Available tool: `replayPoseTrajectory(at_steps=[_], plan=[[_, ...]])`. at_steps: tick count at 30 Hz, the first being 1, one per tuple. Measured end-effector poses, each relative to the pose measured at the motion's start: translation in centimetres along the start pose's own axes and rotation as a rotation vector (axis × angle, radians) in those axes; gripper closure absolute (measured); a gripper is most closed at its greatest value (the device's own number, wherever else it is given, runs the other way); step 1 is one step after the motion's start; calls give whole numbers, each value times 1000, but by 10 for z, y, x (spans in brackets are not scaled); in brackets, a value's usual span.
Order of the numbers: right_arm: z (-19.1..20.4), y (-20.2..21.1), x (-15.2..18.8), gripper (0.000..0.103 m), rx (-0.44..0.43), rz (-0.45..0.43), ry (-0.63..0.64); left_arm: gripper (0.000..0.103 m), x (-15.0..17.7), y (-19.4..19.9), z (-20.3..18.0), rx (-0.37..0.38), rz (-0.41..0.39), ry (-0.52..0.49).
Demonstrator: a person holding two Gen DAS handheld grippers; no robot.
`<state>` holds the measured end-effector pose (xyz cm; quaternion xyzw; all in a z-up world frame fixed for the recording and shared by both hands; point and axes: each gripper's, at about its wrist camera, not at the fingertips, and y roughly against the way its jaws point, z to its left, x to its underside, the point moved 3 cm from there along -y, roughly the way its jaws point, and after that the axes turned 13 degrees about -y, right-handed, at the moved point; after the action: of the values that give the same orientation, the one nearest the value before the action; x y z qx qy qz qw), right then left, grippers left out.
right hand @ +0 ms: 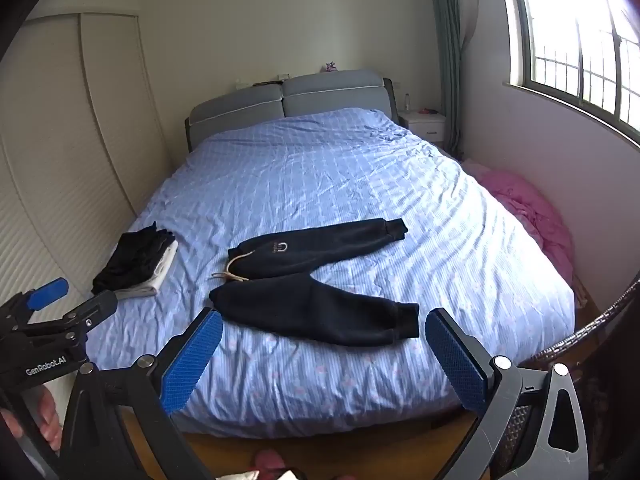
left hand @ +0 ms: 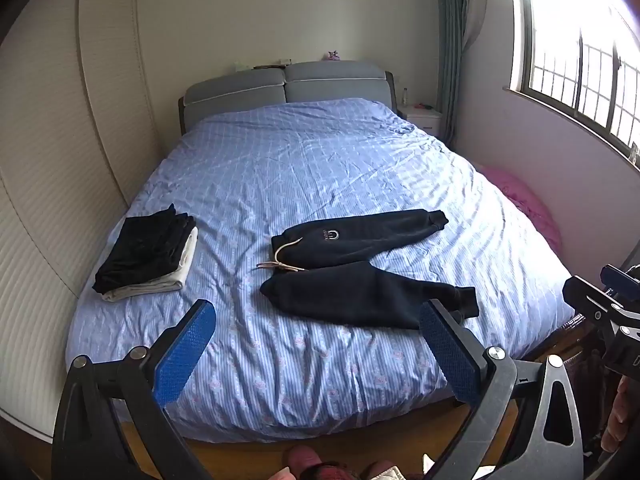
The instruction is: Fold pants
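Note:
Dark navy pants (left hand: 360, 272) lie spread flat on the blue bed (left hand: 320, 168), waistband to the left with a beige drawstring (left hand: 280, 265), legs splayed to the right. They also show in the right wrist view (right hand: 312, 280). My left gripper (left hand: 318, 316) is open and empty, held above the foot of the bed, short of the pants. My right gripper (right hand: 324, 326) is open and empty, also near the foot of the bed; its body shows at the right edge of the left wrist view (left hand: 608, 312). The left gripper's body (right hand: 52, 320) shows in the right wrist view.
A stack of folded dark and white clothes (left hand: 148, 256) lies at the bed's left side. A cream wardrobe (left hand: 60, 160) stands left. A pink heap (right hand: 536, 216) lies right of the bed. A nightstand (right hand: 426, 124) and window (right hand: 580, 40) are at the back right. A wicker chair (right hand: 580, 336) stands near right.

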<state>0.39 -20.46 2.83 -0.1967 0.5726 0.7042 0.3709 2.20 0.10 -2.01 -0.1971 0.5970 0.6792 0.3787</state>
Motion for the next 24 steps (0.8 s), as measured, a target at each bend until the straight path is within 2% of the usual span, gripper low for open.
replayPoseTrajectory(at_steps=[7,11,24], plan=[[-1,3,0,0,-10,-16,-2,0,8,8,0,-18,-30,13],[8,12,-4,0,-14,-22,6,0,-2,15,-1,-16,-38,2],[4,16,-3,0,-32,-32,6,0,0,34,2,-46,-90,25]])
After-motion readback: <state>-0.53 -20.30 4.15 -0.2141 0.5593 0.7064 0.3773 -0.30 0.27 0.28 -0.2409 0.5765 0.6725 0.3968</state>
